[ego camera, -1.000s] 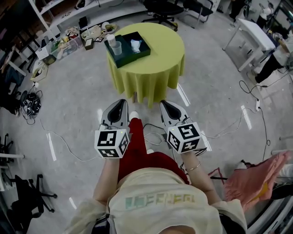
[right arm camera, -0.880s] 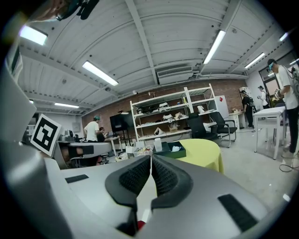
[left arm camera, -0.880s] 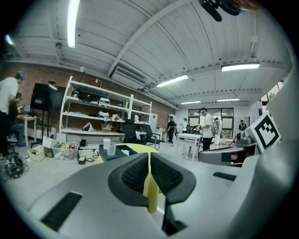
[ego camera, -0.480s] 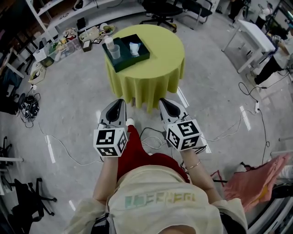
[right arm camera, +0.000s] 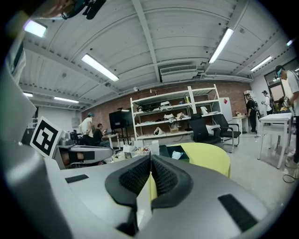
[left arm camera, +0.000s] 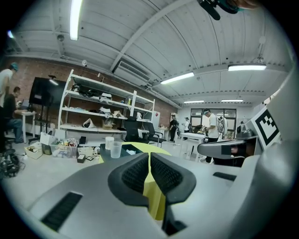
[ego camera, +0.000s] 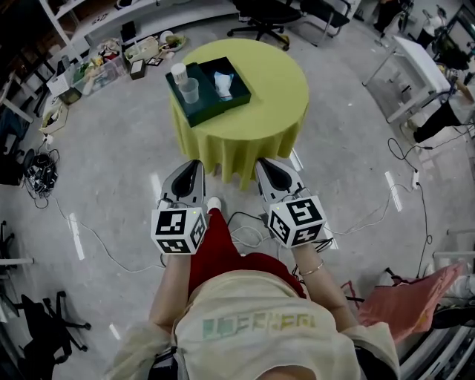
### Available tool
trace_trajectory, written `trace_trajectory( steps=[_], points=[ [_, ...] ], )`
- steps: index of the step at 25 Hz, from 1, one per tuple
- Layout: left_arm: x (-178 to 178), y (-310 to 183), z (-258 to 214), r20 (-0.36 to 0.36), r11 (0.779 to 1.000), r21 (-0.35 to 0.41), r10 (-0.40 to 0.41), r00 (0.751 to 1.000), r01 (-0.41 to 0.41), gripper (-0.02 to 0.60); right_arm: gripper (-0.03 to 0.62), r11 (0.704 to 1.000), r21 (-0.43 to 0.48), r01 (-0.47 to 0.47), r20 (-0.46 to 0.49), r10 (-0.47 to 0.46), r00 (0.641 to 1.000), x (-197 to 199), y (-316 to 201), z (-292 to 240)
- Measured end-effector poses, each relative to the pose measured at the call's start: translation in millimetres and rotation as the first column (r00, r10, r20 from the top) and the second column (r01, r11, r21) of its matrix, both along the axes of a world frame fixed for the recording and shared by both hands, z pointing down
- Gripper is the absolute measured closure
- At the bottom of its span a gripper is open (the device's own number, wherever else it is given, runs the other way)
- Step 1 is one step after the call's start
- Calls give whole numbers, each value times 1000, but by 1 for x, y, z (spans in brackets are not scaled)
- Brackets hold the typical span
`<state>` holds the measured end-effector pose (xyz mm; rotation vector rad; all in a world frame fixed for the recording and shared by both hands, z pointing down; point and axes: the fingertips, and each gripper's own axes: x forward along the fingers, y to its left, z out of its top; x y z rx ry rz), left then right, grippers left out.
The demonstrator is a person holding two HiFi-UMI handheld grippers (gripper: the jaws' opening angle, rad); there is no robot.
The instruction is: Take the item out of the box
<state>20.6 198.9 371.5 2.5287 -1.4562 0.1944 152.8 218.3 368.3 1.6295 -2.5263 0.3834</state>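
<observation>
A round table draped in yellow-green cloth (ego camera: pixel 278 96) stands on the grey concrete floor (ego camera: pixel 119 148). Beyond it sits a black office chair (ego camera: pixel 260 15). White metal shelving (left arm camera: pixel 93 100) lines the brick wall, and a pink cloth (ego camera: pixel 404 297) shows at lower right.

Grey floor (ego camera: pixel 111 148); white shelving (left arm camera: pixel 93 93) against brick wall (left arm camera: pixel 42 70); strip lights (right arm camera: pixel 99 67) overhead.
</observation>
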Motion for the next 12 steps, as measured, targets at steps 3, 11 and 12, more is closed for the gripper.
trace_trajectory(
  steps=[3,11,12],
  points=[
    [-5,-32,7,-3,1000,-10,5,1000,-5,551,554,1000,-11,0,1,0,1000,-8,-32,7],
    [-25,-118,16,-17,999,-48,19,1000,-20,551,554,999,-42,-11,3,12,1000,-31,-121,15],
    [-28,-128,17,-20,998,-52,22,1000,-23,551,554,999,-44,-15,2,15,1000,-34,-132,15]
  ],
)
